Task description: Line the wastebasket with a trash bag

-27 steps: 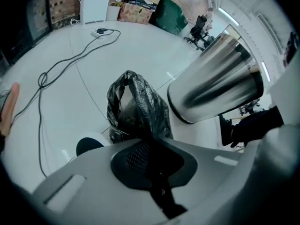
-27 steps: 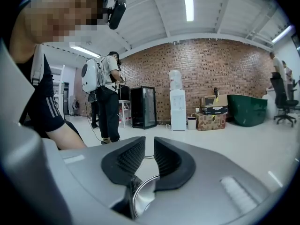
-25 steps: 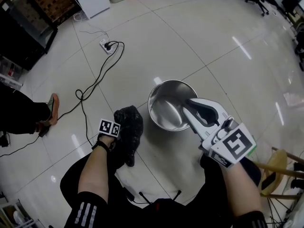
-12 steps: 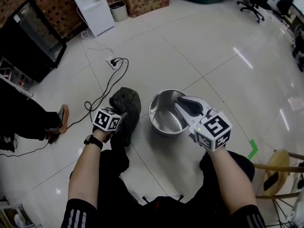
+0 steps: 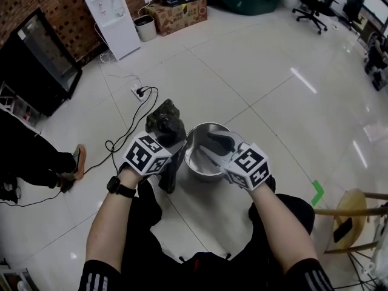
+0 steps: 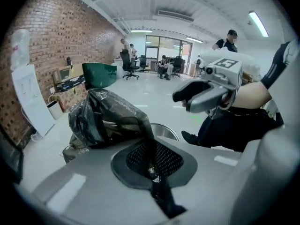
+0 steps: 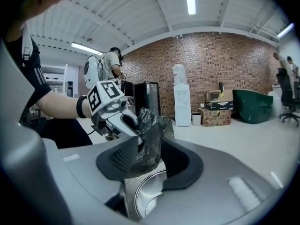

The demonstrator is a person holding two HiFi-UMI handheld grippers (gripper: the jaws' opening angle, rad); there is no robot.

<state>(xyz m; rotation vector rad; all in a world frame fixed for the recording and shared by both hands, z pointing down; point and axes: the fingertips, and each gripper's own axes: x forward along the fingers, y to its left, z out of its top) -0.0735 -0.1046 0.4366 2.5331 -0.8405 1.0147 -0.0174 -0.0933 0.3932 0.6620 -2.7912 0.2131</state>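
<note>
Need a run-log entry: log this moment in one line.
left tongs: shut on crumpled black plastic trash bag | right tongs: jaws just opening, bag between, ungripped | round steel wastebasket: unlined

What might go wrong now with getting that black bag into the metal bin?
The left gripper pinches only a thin fold of the crumpled trash bag; it might slip free. On the right gripper the jaws have just been opening, with the bag between them but not pinched; closing may catch both layers and keep the bag shut. The steel wastebasket stands loose on glossy tiles and may slide or tip.
</note>
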